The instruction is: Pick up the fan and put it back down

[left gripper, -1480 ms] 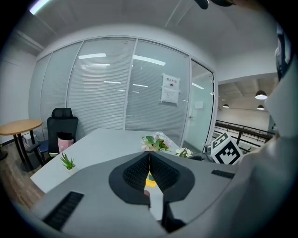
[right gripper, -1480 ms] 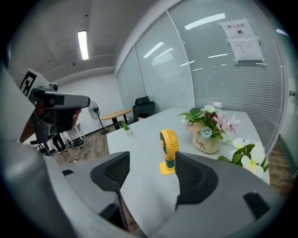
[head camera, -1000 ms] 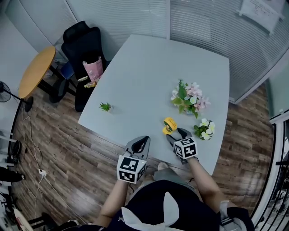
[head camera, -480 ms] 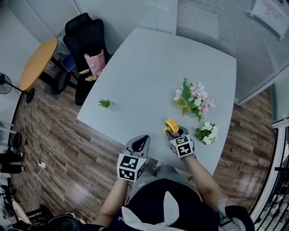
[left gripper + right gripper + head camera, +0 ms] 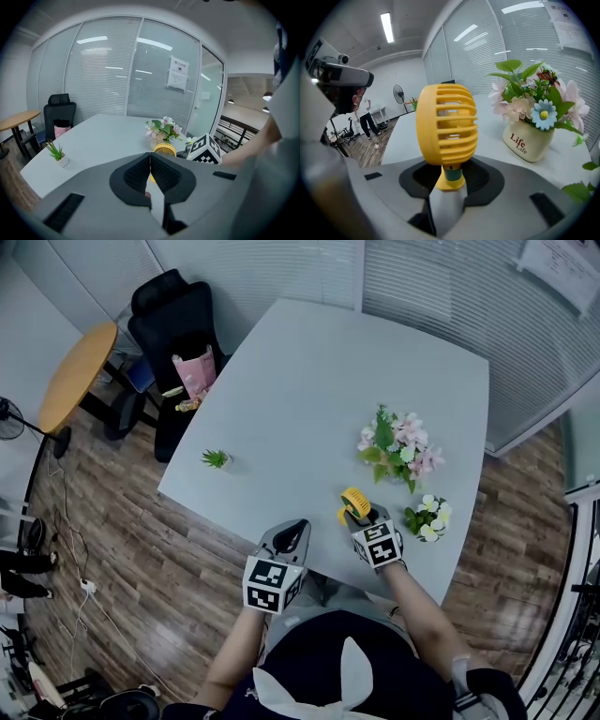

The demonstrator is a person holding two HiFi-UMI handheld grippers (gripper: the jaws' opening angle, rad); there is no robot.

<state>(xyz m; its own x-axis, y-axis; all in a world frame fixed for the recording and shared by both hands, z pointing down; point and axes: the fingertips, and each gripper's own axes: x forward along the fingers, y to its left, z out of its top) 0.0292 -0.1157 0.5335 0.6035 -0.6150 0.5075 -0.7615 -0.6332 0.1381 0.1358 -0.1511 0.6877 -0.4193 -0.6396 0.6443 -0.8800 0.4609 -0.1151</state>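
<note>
Overhead, the yellow fan [image 5: 354, 502] stands upright near the tabletop's [image 5: 309, 399] front edge, at the tips of my right claw [image 5: 364, 517], with my left claw [image 5: 296, 529] alongside. Looking along my left claw, its jaws are pressed together, empty. Looking along my right, the jaws have just been closing and pinch the fan's stem.
</note>
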